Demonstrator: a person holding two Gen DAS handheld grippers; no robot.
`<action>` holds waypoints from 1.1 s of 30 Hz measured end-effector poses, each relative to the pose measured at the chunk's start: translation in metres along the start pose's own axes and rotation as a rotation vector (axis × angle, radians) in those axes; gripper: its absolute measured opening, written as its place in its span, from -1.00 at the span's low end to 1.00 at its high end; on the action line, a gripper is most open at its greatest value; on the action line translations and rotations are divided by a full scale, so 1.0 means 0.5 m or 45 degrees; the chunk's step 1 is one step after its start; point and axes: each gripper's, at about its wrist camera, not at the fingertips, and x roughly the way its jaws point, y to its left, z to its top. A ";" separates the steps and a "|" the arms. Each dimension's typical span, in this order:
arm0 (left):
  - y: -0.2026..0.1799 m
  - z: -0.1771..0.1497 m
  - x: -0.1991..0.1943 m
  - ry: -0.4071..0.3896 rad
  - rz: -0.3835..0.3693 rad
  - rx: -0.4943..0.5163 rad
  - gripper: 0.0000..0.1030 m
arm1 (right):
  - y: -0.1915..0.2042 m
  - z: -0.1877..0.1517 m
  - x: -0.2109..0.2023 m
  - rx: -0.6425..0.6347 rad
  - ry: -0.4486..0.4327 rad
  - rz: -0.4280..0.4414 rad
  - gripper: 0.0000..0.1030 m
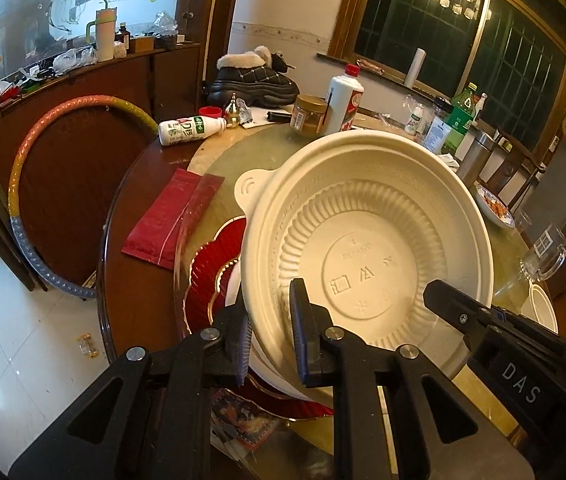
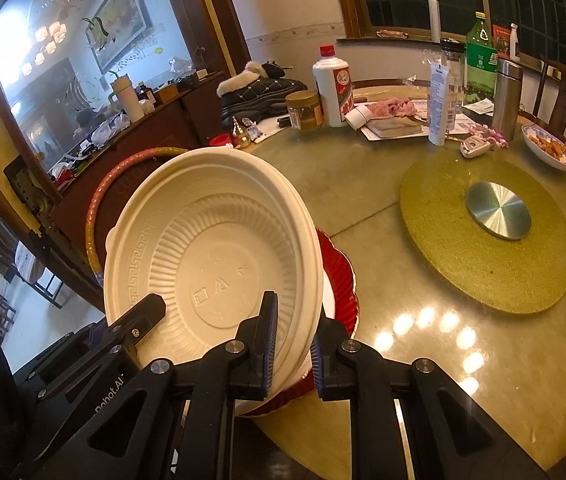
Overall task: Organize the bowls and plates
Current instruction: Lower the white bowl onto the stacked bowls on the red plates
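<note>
In the left wrist view, the left gripper [image 1: 271, 332] is clenching its jaws on the near left rim of the cream bowl [image 1: 367, 240], which is tilting over the red plate [image 1: 207, 276].

In the right wrist view, the right gripper [image 2: 293, 344] is clamping the near right rim, the bowl hanging between both above the counter [image 2: 363, 208].

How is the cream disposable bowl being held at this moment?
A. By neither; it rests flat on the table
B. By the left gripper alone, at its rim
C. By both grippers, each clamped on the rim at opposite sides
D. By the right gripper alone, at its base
C: the left gripper pinches the cream bowl at one edge of its rim, and the right gripper pinches the opposite edge, with the bowl tilted above the red plate.
</note>
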 end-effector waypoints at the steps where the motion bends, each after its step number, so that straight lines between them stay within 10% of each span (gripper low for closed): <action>1: 0.000 0.003 0.001 -0.001 0.005 0.003 -0.70 | 0.001 0.005 0.001 -0.004 -0.002 0.000 -0.72; 33: 0.015 -0.019 0.052 0.124 0.068 0.022 -0.68 | -0.008 -0.002 0.082 0.011 0.135 0.035 -0.71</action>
